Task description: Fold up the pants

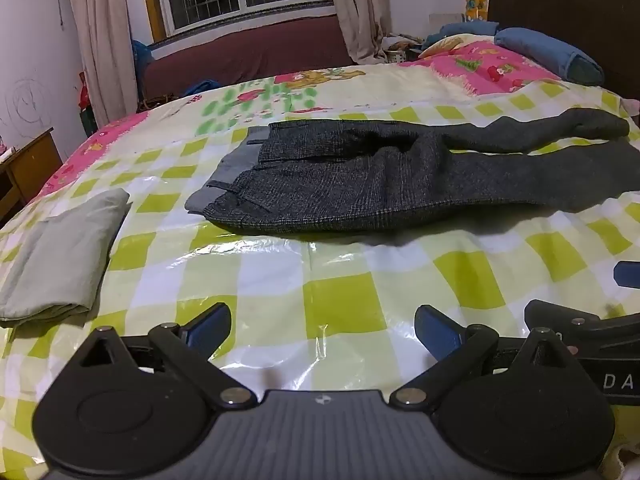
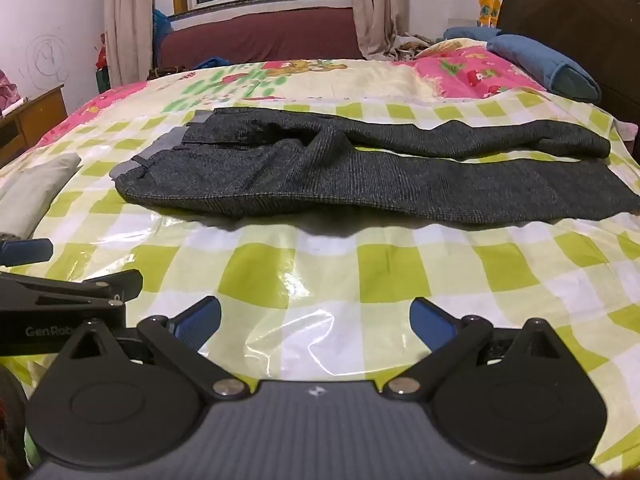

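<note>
Dark grey checked pants (image 1: pixel 384 184) lie flat on the bed, waistband to the left, both legs stretched to the right; they also show in the right wrist view (image 2: pixel 360 180). The far leg is slightly apart from the near one. My left gripper (image 1: pixel 322 328) is open and empty, hovering over the checked cover in front of the pants. My right gripper (image 2: pixel 316 320) is open and empty too, just right of the left one. Each gripper's fingertip shows at the edge of the other's view.
A folded grey-green garment (image 1: pixel 60 256) lies at the left of the bed. Blue pillows (image 1: pixel 548 52) and a dark headboard (image 1: pixel 568 12) stand at the far right. A glossy plastic sheet covers the green-checked bedspread (image 1: pixel 340 280). A wooden desk (image 1: pixel 28 168) stands left.
</note>
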